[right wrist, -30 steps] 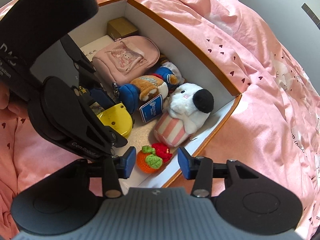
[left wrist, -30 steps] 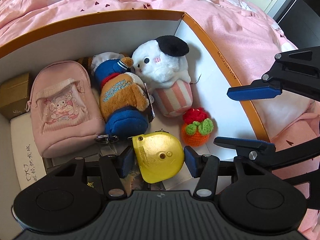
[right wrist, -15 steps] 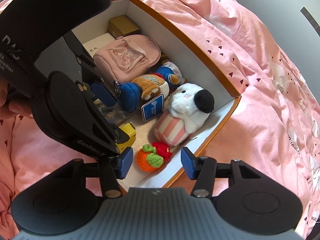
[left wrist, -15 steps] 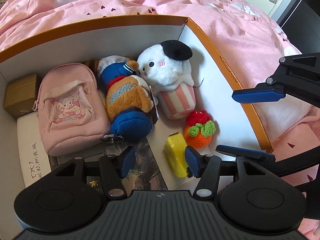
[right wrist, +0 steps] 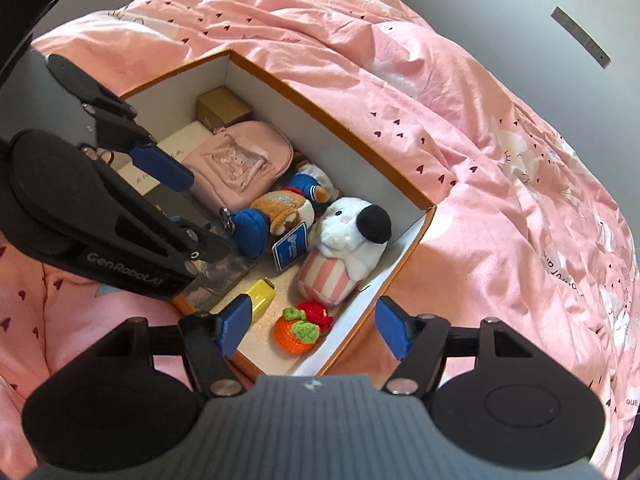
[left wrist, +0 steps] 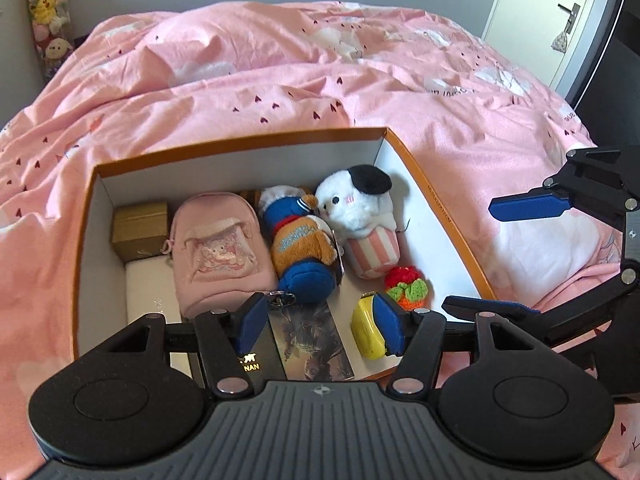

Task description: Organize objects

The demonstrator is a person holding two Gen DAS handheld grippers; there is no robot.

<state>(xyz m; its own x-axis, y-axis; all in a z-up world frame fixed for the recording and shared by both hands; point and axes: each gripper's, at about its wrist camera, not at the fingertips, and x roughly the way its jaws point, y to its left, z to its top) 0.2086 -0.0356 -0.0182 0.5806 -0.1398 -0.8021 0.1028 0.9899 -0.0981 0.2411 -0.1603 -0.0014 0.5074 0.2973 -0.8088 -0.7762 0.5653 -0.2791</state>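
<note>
An orange-rimmed white box (left wrist: 240, 144) (right wrist: 332, 116) sits on the pink bed. It holds a gold box (left wrist: 140, 230), a pink pouch (left wrist: 218, 256) (right wrist: 240, 160), a bear plush in blue (left wrist: 302, 248) (right wrist: 280, 208), a white plush in a striped cup (left wrist: 360, 216) (right wrist: 344, 248), a crocheted orange fruit (left wrist: 410, 290) (right wrist: 298, 328) and a yellow object (left wrist: 366, 330) (right wrist: 262, 294) lying on the box floor. My left gripper (left wrist: 320, 322) (right wrist: 188, 220) is open and empty above the box's near side. My right gripper (right wrist: 312, 332) (left wrist: 504, 256) is open and empty over the box's corner.
A pink quilt with small hearts (left wrist: 280, 80) (right wrist: 500, 160) surrounds the box. A dark printed card (left wrist: 310, 340) and a white flat box (left wrist: 148, 292) lie on the box floor. Plush toys (left wrist: 46, 12) hang at the far left; a door (left wrist: 568, 12) is far right.
My left gripper let go of the yellow object, which now lies on the box floor, then pulled back and up. My right gripper also drew back a little, still open.
</note>
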